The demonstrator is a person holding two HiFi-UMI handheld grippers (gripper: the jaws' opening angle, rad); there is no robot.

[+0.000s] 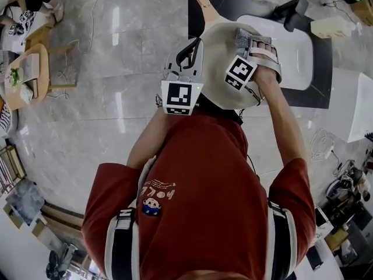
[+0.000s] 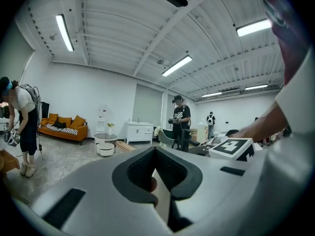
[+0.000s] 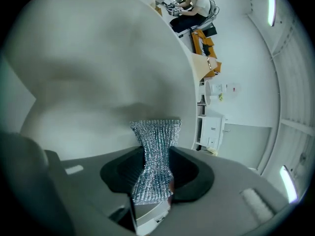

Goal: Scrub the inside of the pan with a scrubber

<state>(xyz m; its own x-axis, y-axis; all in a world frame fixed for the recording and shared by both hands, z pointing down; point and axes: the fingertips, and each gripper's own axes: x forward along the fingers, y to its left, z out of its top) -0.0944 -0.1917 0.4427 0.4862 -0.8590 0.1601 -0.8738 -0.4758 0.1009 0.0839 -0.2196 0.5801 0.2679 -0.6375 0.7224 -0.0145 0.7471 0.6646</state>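
Observation:
A cream pan (image 1: 217,63) with a wooden handle (image 1: 201,2) is held up in front of the person in the head view. My left gripper (image 1: 190,52) sits at the pan's left edge. In its own view its jaws are shut (image 2: 156,175) on a thin pale strip, the pan's rim (image 2: 161,187). My right gripper (image 1: 252,39) reaches into the pan from the right, shut on a silvery mesh scrubber (image 1: 243,37). In the right gripper view the scrubber (image 3: 155,149) sticks out between the jaws, its tip at the pan's pale inside (image 3: 98,68), which fills the view.
Behind the pan a white tray (image 1: 303,51) lies on a dark table top (image 1: 233,4). A wooden chair (image 1: 35,69) stands at the far left on the glossy floor. Other people (image 2: 180,122), an orange sofa (image 2: 61,127) and a white cabinet (image 2: 140,132) are further off.

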